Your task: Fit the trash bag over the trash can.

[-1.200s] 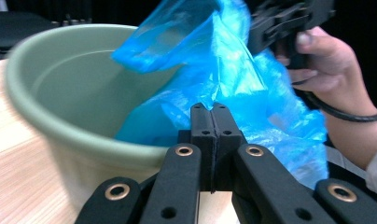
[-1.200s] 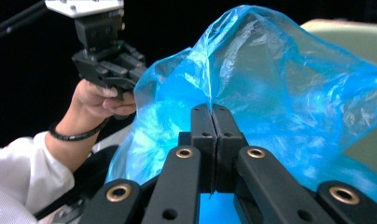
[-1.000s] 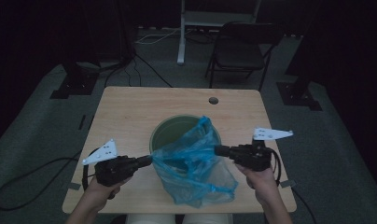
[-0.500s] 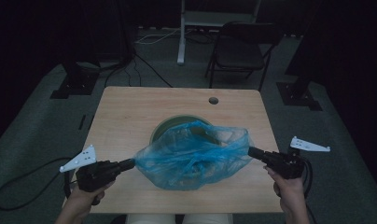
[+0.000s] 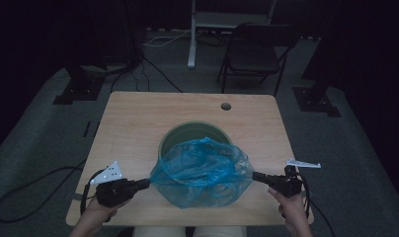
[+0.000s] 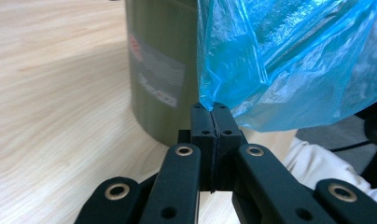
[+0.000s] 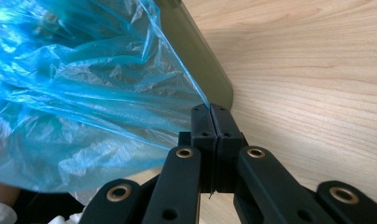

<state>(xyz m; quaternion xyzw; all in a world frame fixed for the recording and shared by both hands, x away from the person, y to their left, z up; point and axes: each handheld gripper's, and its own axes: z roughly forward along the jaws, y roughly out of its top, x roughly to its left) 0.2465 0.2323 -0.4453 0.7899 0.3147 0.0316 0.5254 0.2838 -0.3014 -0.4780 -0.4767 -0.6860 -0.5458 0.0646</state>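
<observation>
The blue plastic bag (image 5: 200,170) was stretched wide between the two grippers, above the near half of the table (image 5: 138,123). It hung in front of and partly over the near rim of the green bin (image 5: 187,133), which stood upright near the middle of the table. The bag looked puffed and wrinkled, and its lower part reached down toward the near edge of the table.

The left gripper (image 5: 147,183) was at the left corner of the bag. In the left gripper view its jaws stood pressed together, clamped on a thin corner of the blue film (image 6: 210,100), with the green bin (image 6: 154,70) just behind. The right gripper (image 5: 255,175) was at the right corner of the bag. In the right gripper view its jaws were also together, clamped on the edge of the bag (image 7: 203,100), close beside the rim of the bin (image 7: 196,51).

A person's hands held both grippers from the near side. Far behind the table a dark folding chair (image 5: 257,49) stood on the grey floor.
</observation>
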